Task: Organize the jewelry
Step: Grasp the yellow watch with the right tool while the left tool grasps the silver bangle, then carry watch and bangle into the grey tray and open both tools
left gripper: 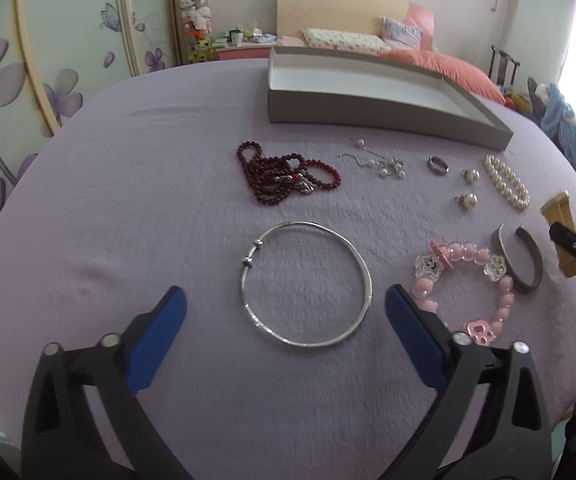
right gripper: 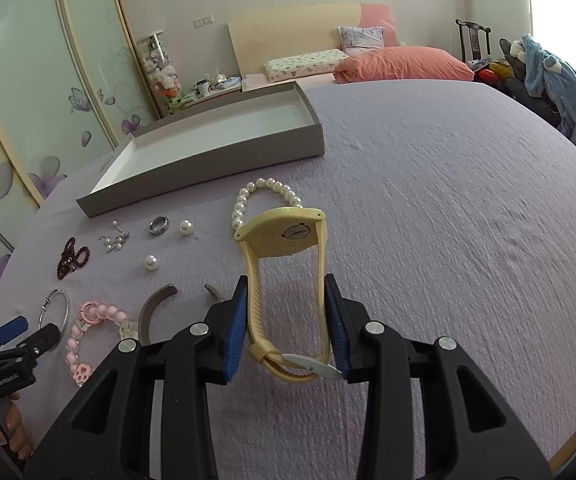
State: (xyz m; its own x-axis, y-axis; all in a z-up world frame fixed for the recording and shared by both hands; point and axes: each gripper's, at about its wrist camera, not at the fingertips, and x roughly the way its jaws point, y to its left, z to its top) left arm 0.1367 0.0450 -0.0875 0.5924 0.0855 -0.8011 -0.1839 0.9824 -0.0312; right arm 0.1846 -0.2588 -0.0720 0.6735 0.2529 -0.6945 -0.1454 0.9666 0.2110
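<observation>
My right gripper (right gripper: 286,288) is shut on a yellow watch (right gripper: 284,240), its blue pads pressing the strap on both sides above the lilac cloth. My left gripper (left gripper: 286,300) is open, its fingers either side of a silver bangle (left gripper: 305,284) that lies flat on the cloth. A grey open box (left gripper: 367,108) with a white inside stands at the back and also shows in the right wrist view (right gripper: 208,160). The yellow watch also shows at the right edge of the left wrist view (left gripper: 559,224).
On the cloth lie a dark red bead necklace (left gripper: 284,176), pearl earrings (left gripper: 387,166), a steel ring (left gripper: 437,165), two pearl studs (left gripper: 465,200), a pearl bracelet (left gripper: 505,182), a pink bead bracelet (left gripper: 467,280) and a grey cuff (left gripper: 521,258). A bed stands behind.
</observation>
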